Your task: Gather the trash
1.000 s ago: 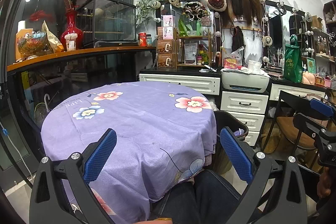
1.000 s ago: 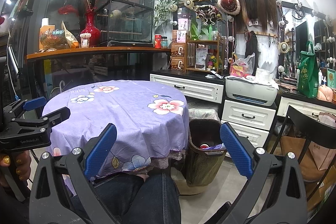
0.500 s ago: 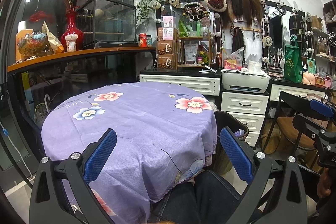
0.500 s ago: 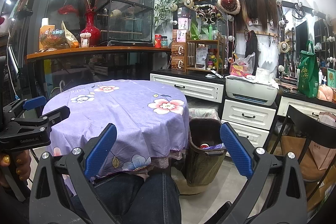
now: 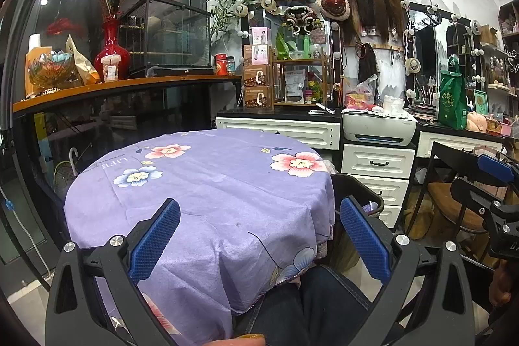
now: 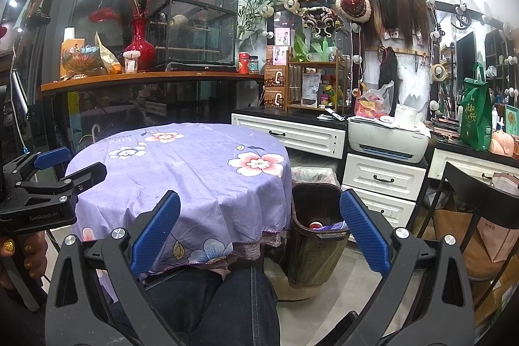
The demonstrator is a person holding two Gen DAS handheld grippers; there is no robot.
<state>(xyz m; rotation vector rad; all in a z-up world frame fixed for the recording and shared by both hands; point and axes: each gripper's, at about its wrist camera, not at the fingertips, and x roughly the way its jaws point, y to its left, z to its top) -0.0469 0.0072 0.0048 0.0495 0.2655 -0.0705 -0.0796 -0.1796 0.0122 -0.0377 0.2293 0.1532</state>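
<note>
The left gripper (image 5: 259,235), jaws wide and empty, hovers over the round purple floral tablecloth (image 5: 207,184). Just beside its right edge stands the brown bin (image 6: 316,235) holding trash; the right gripper (image 6: 259,235) gapes empty.

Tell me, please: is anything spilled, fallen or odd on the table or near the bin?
Nothing stands out. The purple tablecloth lies flat with nothing on it, and the bin stands upright beside the table with trash inside. Both tools are open and hold nothing.
</note>
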